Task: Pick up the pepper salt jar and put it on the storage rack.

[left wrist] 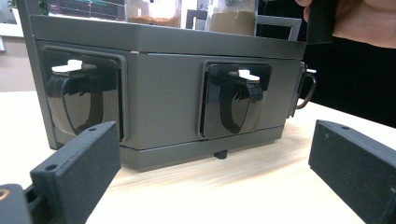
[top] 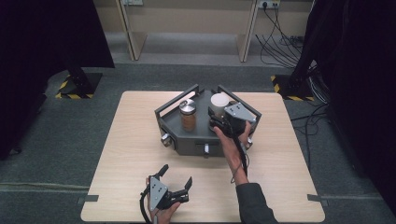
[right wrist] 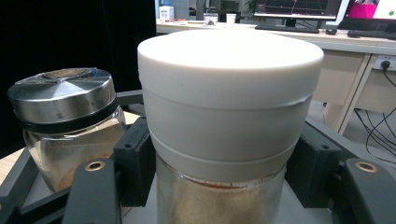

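Nearest the high camera, at the near edge of the table (top: 116,154), the left tool (top: 176,176) rests in the person's hand with its jaws spread wide and nothing between them; in the left gripper view those jaws frame the near face of the grey rack (left wrist: 163,100) from low down, well apart from it. Farther in, at the table's middle, that rack carries two jars side by side: a steel-lidded jar (top: 188,115) on the left and a white-lidded jar (top: 219,105) on the right. The right tool (top: 219,124) has reached in from the near right and is closed around the white-lidded jar, its black pads (right wrist: 135,163) pressing either side of the glass just below the broad white lid (right wrist: 229,98). The jar stands upright, its long axis vertical, and the tool meets it level from the near side, so the jaws cross that axis squarely. Judging from this, the jar sits straight ahead of the right tool and the rack's rail rises around it, so the coming move most likely calls for a straight lift before any travel sideways. The steel-lidded jar (right wrist: 65,126) stands just beside on the left, near but not touching, and a tilted lift could knock it. The right hand is plainly the nearer one.
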Demonstrator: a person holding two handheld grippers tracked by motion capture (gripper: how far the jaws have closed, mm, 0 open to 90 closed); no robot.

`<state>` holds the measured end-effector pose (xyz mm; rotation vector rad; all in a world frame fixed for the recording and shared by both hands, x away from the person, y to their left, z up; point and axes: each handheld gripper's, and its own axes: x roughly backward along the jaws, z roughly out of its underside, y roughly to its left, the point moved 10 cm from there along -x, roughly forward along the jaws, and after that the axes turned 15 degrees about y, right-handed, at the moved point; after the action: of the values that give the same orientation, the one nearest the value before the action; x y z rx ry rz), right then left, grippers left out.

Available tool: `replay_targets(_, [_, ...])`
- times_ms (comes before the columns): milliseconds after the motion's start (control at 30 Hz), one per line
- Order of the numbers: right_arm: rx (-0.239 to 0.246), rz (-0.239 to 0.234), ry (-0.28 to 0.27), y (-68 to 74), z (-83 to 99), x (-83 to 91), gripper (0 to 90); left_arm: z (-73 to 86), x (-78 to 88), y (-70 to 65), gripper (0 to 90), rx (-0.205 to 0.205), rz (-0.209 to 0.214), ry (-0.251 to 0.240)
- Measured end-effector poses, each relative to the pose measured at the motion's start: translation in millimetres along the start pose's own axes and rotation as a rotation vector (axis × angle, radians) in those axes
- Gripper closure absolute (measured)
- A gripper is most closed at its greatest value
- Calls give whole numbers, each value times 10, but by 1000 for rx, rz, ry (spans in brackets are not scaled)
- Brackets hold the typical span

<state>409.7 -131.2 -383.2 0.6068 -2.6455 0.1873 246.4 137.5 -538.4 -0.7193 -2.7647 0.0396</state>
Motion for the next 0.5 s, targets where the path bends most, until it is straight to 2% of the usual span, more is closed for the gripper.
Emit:
replay_targets(33, [3,-1,0,1,2,2,347,0,0,-1,18,-1,0,0])
replay_targets(67, [4,2,-6,3,3,7,298,0,-1,-1,18,0,0,0])
replay_targets(133, [-27,4,-26,2,-10,32,189,0,0,0,18,0,0,0])
replay_targets(267, [-53,-13,-41,-11,-46,92,22,-1,-1,-3,18,-2,-1,1])
replay_targets(400, [-61,-43,-68,-6,-24,137,3,0,-1,-3,18,-2,0,0])
replay_targets(500, [-52,-41,-89,8,12,186,3,-1,-2,-5,18,-3,-1,0])
